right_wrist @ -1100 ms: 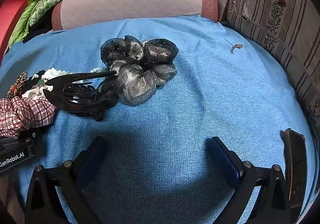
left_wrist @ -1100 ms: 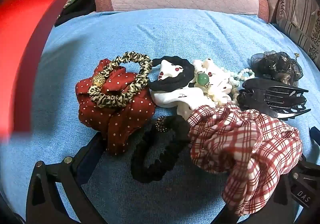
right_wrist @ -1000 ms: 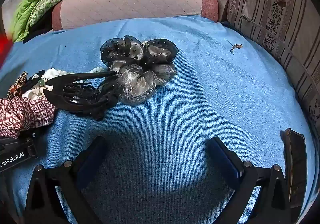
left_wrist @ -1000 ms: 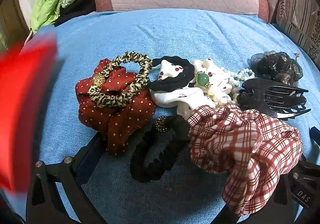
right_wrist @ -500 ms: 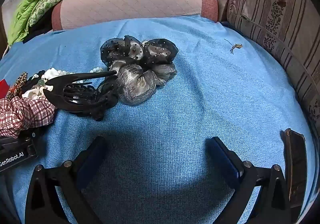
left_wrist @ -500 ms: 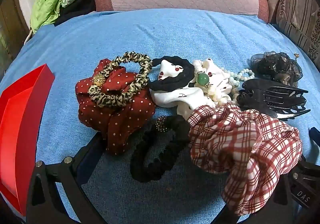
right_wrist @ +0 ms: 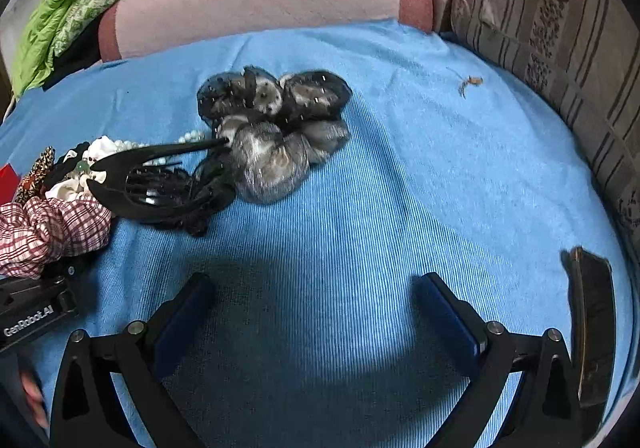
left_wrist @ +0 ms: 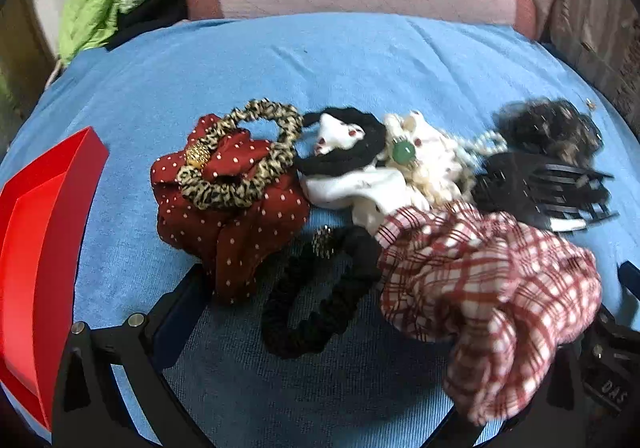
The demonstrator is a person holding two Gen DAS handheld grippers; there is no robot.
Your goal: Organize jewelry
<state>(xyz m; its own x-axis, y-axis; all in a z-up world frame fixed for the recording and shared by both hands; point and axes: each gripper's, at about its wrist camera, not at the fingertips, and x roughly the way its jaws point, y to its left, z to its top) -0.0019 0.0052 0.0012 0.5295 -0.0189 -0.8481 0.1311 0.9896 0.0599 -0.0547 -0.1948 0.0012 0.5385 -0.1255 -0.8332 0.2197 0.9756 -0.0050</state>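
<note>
The left gripper (left_wrist: 320, 312) hovers low with jaws spread around the black scrunchie (left_wrist: 320, 296) mid-cloth. The right gripper (right_wrist: 316, 312) hangs wide apart, empty, over the bare blue cloth (right_wrist: 400, 187) toward its right edge.

Home bedroom; bed (right_wrist: 360, 207); pillows (right_wrist: 256, 3)

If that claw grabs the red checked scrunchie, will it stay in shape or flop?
Probably flop: the red checked scrunchie is loose, gathered cloth that already sags in folds. It looks light and unlikely to roll. Its puffy fabric should squash between the fingers, so the grip likely holds.
</note>
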